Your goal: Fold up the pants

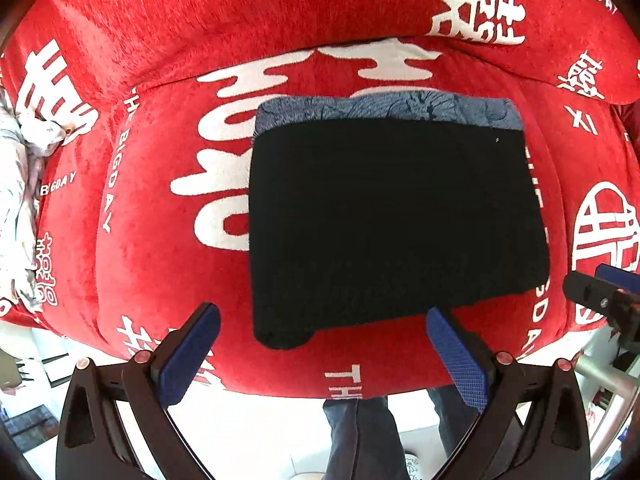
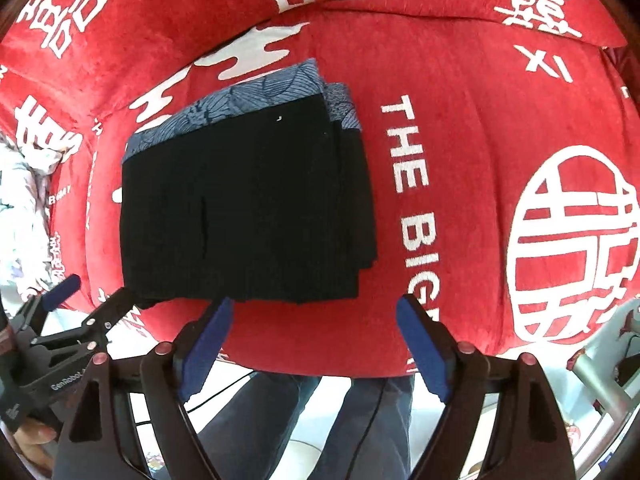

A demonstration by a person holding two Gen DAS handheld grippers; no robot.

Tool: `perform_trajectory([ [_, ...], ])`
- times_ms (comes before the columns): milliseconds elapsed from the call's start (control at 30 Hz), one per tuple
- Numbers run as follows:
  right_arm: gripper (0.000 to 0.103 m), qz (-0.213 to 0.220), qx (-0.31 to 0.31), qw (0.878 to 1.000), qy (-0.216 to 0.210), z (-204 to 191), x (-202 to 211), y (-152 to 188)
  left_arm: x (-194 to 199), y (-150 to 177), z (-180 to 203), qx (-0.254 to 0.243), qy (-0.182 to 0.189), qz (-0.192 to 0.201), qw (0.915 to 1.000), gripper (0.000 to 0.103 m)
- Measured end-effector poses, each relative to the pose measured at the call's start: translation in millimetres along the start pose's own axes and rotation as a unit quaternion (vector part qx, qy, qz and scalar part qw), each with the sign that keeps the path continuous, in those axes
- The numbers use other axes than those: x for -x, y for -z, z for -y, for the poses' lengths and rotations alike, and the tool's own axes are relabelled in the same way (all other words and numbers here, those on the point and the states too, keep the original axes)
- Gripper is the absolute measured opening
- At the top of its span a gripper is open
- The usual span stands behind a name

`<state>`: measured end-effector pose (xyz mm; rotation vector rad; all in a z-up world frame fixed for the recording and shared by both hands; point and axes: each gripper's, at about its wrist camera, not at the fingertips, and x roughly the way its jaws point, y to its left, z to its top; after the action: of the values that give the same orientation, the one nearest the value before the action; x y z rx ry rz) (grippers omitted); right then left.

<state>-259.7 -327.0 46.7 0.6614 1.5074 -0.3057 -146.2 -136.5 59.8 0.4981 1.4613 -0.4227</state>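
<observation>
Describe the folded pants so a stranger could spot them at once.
Look at the red cover with white characters spread over the cushion. Near its middle lies a flat rectangular bundle, the folded pants. They are plain black, with a blue-grey patterned band along the far edge.

Folded black pants [image 2: 244,208] on red blanket [image 2: 460,120], open right claw [image 2: 314,316] above.

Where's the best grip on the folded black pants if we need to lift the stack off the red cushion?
Take the folded black pants at the near edge, by the front of the red cushion, coming from above. The right side shows loose stepped layers; the near edge looks thick and even, so it probably holds all layers. Both the left claw and right claw stand open there.
</observation>
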Motion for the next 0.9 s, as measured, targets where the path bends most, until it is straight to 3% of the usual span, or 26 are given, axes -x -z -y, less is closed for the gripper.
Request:
perform_trajectory([
  [133,0.103,0.012,0.017,1.000,0.015,-13.8,15.5,-2.2,16.5,-1.6,-3.9,-0.004,-0.002,0.011,0.9999,0.103],
  [300,0.103,0.018,0.031,0.999,0.008,-29.0,30.4,-6.3,31.7,-6.6,-8.5,0.002,0.003,0.021,0.9998,0.103],
  [900,0.103,0.027,0.057,0.997,0.044,-59.3,53.5,-12.5,59.9,-15.1,-18.1,0.016,0.010,0.046,0.9988,0.103],
])
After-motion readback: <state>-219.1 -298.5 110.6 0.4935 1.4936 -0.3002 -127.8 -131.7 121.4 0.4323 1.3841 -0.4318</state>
